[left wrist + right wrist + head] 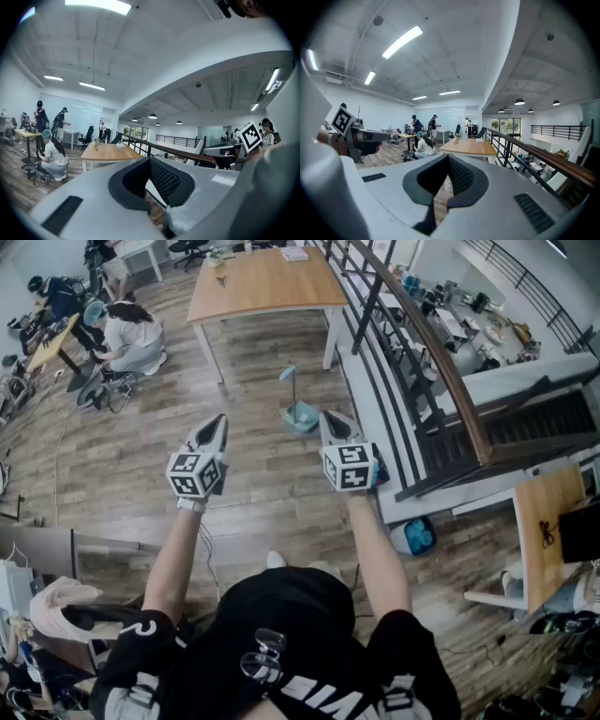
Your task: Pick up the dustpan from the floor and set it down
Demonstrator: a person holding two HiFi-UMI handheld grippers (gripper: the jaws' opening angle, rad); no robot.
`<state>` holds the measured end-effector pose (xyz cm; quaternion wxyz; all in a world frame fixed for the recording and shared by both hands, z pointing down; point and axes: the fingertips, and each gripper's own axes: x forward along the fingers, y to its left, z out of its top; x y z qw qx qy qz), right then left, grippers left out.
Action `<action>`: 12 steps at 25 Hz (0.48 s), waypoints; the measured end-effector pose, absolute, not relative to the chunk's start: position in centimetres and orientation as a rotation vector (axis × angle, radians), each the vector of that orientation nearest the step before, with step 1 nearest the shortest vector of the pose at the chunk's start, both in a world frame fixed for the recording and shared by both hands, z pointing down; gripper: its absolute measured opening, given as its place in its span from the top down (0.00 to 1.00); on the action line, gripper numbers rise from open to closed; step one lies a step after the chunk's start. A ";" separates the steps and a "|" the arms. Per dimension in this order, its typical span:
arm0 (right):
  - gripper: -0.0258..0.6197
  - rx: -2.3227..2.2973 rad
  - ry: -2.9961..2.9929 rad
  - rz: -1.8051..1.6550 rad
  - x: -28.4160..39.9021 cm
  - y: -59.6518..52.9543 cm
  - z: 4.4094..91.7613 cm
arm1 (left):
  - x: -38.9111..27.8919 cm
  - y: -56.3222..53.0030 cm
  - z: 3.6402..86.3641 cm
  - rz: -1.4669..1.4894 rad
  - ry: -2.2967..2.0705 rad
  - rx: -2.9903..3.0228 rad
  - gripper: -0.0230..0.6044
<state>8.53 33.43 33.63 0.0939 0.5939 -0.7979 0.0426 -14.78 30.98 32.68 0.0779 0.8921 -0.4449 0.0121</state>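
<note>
Two hand-held grey grippers, each bearing a cube with square black-and-white markers, are held out side by side above a brown wood-plank floor (253, 493). The left gripper (219, 420) points roughly level. Its fingers are together, with nothing between them, as the left gripper view (149, 159) confirms. The right gripper (330, 416) tips slightly downward. Its fingers are likewise pressed together on nothing, as seen in the right gripper view (448, 157).

The light blue long-handled plastic dustpan (301, 415) stands on the floor beyond the grippers. In the head view it lies between their tips and nearer the right one, with its handle upright. Neither gripper touches it. Neither gripper view shows it clearly.

Farther on stands a rectangular light-wood tabletop (267, 282) on white legs, with a few small items on it. It also appears in the left gripper view (110, 151) and the right gripper view (469, 147). A dark metal railing with a brown wooden handrail (441, 362) runs along the right side of the floor. A person in a white top (131, 334) crouches well to the left of the tabletop.
</note>
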 end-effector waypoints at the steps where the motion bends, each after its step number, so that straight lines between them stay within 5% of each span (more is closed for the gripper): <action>1: 0.97 1.768 -2.363 0.128 8.4 33.3 33.7 | -15.0 30.8 32.8 0.038 -1.327 2.673 0.97; 12: 0.97 1.823 -2.320 0.149 8.1 29.6 35.1 | -15.8 26.6 34.2 0.065 -1.287 2.679 0.97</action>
